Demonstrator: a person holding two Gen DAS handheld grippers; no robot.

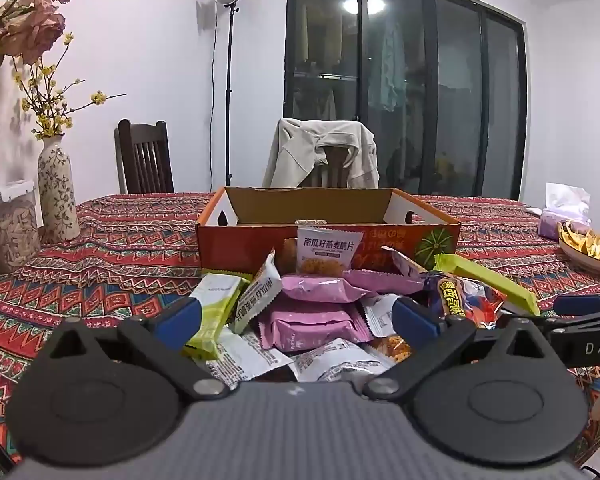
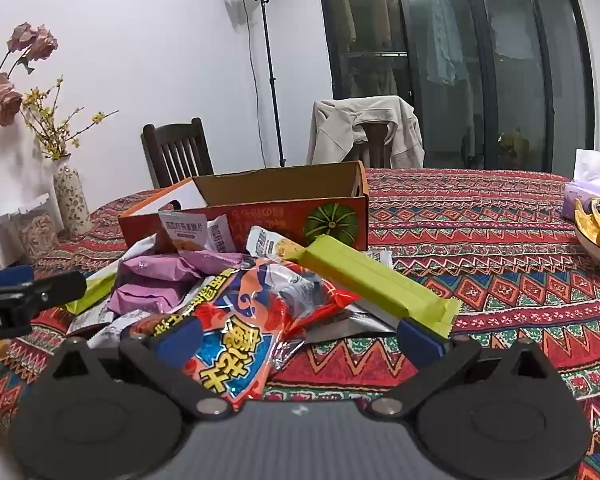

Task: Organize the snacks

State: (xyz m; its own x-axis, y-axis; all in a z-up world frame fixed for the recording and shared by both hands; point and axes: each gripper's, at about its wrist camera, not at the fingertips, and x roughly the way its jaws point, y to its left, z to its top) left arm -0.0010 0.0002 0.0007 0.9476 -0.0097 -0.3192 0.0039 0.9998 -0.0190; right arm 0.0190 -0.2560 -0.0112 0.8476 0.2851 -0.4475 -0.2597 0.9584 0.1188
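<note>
Snacks in crinkly wrappers lie heaped on the patterned red woven tablecloth (image 1: 112,248), just on the near side of an open orange cardboard box (image 1: 236,240) printed with a green pumpkin. The box looks empty from these angles, so sorting has probably not begun; its open top faces up and it stands directly behind the pile, likely so that packets can be lifted a short way over its near wall.

On the left of the heap a lime-green and white packet (image 1: 214,316) leans on its neighbours; pink foil packets (image 1: 314,326) sit in the middle, a white sachet with orange print (image 1: 327,252) stands propped against the box front, and a long lime-green bar (image 2: 374,280) slants across the right side. A large red and blue glossy bag (image 2: 240,328) lies nearest on the right.

The left gripper (image 1: 296,322) hovers low over the pink packets with its blue-tipped fingers spread wide and nothing between the pads. The right gripper (image 2: 300,338) is likewise spread wide, straddling the glossy bag without pressing on it. Both tilt slightly downward, suited to approaching the pile from the near edge.

Far left stand a floral ceramic vase (image 1: 58,192) and a clear jar (image 1: 10,228); far right, a bowl of yellow chips (image 1: 592,246).
</note>
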